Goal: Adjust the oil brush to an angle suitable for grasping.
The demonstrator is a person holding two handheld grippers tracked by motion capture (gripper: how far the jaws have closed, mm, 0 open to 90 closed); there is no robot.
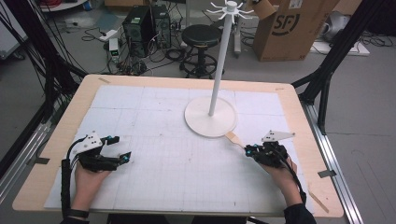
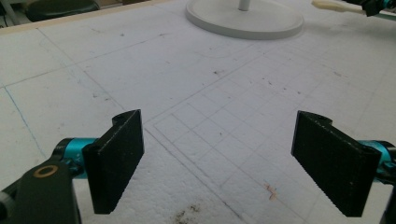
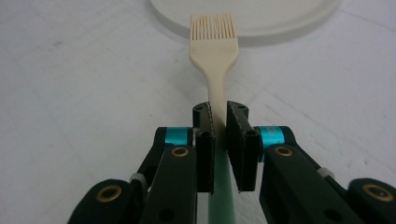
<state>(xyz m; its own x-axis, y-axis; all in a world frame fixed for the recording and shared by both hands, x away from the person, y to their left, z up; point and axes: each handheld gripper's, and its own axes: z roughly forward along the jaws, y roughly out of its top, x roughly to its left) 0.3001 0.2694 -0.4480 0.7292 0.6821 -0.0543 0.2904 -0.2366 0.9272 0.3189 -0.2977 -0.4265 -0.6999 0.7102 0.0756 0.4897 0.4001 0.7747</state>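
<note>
White gridded table mat point(image 1: 154, 140): my right gripper point(image 3: 218, 122) squeezes a cream plastic brush point(image 3: 214, 35) pointing to 11 o'clock; my left gripper point(image 2: 219, 154) is wide apart.

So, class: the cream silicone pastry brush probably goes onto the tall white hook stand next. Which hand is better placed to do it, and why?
Right. The right gripper is shut on the cream silicone pastry brush, beside the tall white hook stand. The left gripper is open, empty and farther away.

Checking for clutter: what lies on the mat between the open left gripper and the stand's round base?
Nothing: in the left gripper view, bare gridded mat runs from the left gripper to the white base.
</note>
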